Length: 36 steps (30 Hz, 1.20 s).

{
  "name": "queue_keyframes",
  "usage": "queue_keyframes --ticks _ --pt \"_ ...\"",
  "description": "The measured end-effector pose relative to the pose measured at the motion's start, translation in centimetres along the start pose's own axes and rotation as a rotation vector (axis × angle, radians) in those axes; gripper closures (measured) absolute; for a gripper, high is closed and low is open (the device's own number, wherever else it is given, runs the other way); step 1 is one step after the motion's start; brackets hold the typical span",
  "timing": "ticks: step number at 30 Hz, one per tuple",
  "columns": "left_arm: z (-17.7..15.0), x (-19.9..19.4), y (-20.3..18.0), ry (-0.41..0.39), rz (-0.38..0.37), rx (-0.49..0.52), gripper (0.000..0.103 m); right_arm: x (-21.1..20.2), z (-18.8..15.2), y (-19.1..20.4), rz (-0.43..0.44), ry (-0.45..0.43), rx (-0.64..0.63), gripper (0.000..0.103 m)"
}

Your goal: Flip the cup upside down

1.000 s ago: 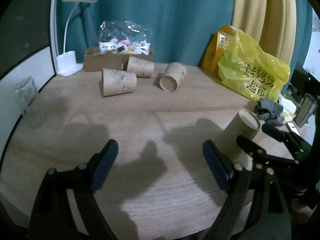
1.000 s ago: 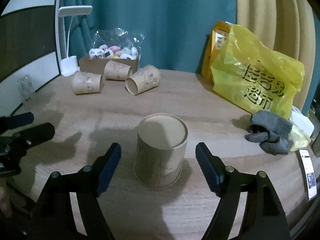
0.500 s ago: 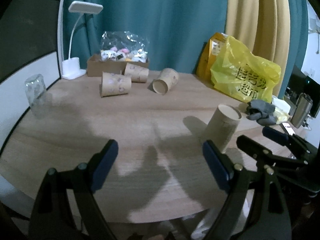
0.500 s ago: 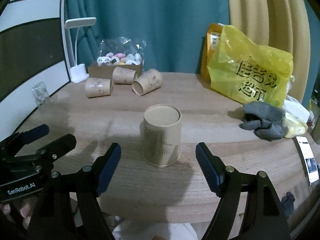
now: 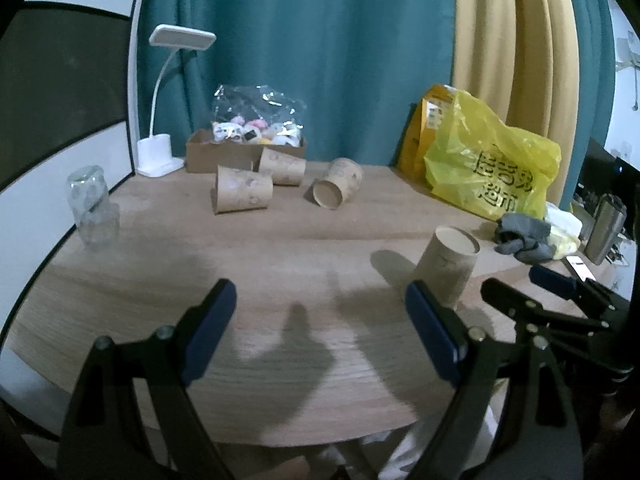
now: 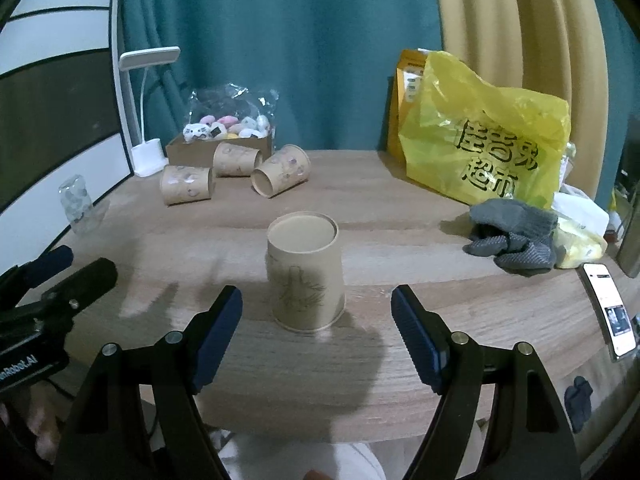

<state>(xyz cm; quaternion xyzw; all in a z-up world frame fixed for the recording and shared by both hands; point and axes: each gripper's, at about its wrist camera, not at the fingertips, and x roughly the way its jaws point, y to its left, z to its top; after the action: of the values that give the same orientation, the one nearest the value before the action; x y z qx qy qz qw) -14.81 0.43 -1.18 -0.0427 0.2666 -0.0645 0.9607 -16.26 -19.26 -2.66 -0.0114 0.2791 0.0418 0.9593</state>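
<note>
Tan paper cup (image 6: 305,274) stands inverted on wooden table (image 6: 400,248); right gripper (image 6: 316,332) and left gripper (image 5: 320,336) released, apart from cup.

Pretty dim room tbh. Teal curtain (image 6: 280,48) covers the back wall, a yellow-beige curtain (image 6: 520,32) hangs to its right, and there's a wooden table (image 6: 360,200) with a white desk lamp (image 6: 146,80) at its far-left corner.

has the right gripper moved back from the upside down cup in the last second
Yes. In the right wrist view the right gripper has pulled back toward the table's near edge; the upside-down cup now stands beyond its open fingertips.
</note>
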Motion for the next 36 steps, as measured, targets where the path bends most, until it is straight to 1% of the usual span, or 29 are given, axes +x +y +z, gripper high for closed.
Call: queue_keyframes --ticks 13,36 --pt "0.06 0.33 0.02 0.003 -0.006 0.018 0.015 0.96 0.09 -0.61 -0.009 0.001 0.010 0.023" --pt "0.15 0.36 -0.12 -0.001 -0.007 0.023 0.015 0.81 0.22 -0.78 -0.016 -0.005 0.015 0.023"
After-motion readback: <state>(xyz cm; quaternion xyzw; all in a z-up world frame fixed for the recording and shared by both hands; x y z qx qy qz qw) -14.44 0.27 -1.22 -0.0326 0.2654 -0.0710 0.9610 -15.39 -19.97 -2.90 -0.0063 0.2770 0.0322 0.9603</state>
